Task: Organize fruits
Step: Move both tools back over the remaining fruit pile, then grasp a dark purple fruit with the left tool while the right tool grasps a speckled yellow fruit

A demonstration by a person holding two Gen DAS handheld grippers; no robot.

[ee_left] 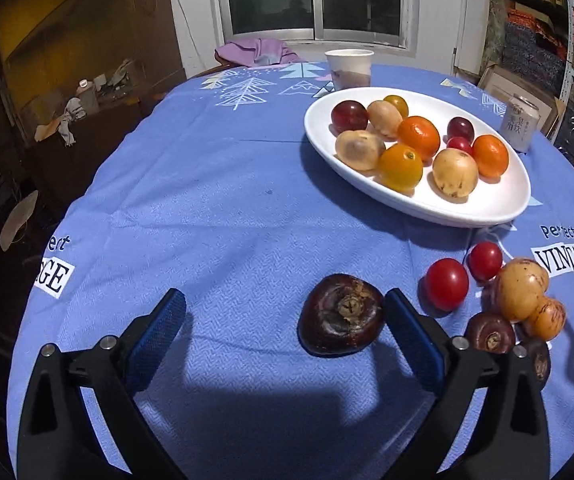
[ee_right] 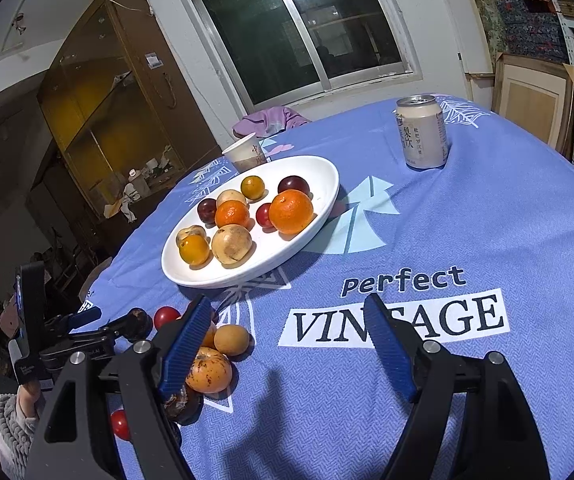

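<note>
A white oval plate (ee_left: 499,204) holds several fruits: oranges, plums, pale yellow fruits. It also shows in the right wrist view (ee_right: 319,176). My left gripper (ee_left: 285,312) is open low over the blue tablecloth; a dark brown water chestnut (ee_left: 341,314) lies between its fingers, against the right finger. Loose fruits lie to its right: two red tomatoes (ee_left: 447,283), yellow fruits (ee_left: 521,288), more chestnuts (ee_left: 489,334). My right gripper (ee_right: 287,316) is open and empty above the cloth; the loose fruits (ee_right: 209,370) sit by its left finger. The left gripper (ee_right: 115,330) shows there too.
A paper cup (ee_left: 349,68) stands behind the plate and a drink can (ee_left: 521,126) to its right, also seen in the right wrist view (ee_right: 423,132). A purple cloth (ee_left: 255,52) lies at the table's far edge. A wooden cabinet (ee_right: 119,92) stands left.
</note>
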